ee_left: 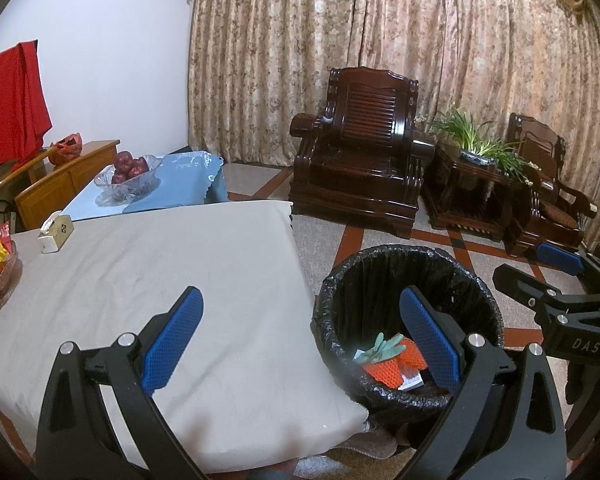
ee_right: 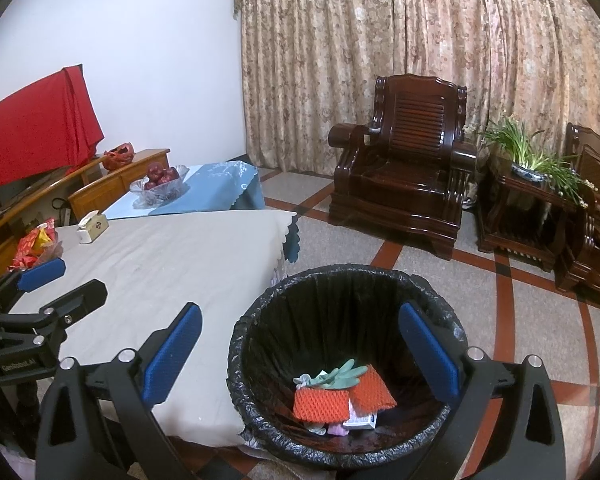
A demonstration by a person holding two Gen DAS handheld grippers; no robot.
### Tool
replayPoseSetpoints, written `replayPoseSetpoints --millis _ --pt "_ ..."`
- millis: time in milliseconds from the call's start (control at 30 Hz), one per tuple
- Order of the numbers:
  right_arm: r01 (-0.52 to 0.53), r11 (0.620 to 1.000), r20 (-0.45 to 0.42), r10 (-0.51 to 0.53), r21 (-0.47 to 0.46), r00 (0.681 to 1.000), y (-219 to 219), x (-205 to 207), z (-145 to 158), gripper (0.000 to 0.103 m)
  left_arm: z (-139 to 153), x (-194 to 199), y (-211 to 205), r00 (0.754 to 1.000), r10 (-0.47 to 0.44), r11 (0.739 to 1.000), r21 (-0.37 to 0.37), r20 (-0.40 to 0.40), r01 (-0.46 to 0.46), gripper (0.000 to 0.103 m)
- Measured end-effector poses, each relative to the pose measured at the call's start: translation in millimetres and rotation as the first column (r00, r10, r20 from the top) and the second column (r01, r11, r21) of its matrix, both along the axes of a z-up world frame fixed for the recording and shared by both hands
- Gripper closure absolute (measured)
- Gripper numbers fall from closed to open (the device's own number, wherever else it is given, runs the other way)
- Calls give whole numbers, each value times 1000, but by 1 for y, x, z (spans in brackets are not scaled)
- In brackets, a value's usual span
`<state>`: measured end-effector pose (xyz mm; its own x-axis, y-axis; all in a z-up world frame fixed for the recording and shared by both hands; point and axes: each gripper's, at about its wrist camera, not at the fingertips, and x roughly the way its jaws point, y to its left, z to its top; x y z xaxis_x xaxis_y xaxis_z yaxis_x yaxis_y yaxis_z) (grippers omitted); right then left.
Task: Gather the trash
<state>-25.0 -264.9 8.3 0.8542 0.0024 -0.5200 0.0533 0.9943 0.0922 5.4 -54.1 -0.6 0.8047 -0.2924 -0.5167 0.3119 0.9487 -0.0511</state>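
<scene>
Right gripper empty, jaws wide apart, above black-lined bin beside table. Bin holds orange foam nets, green glove, small box. Left gripper near left, over table edge, grip state unclear

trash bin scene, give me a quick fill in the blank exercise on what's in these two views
1. The trash bin is lined with a ____ plastic bag.
2. Inside the bin, beside the orange foam nets, lies a pale green ____.
3. The glass bowl on the blue cloth holds red ____.
4. Both the left tongs and right tongs are ____ and hold nothing.

Missing words: black; glove; apples; open
</scene>
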Motion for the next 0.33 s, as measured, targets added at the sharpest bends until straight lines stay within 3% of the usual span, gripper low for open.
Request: replayPoseSetpoints --millis 333 --pt "0 1000 -3 0 0 1000 2 -2 0 6 -7 -2 3 1000 6 1000 0 -6 -6 7"
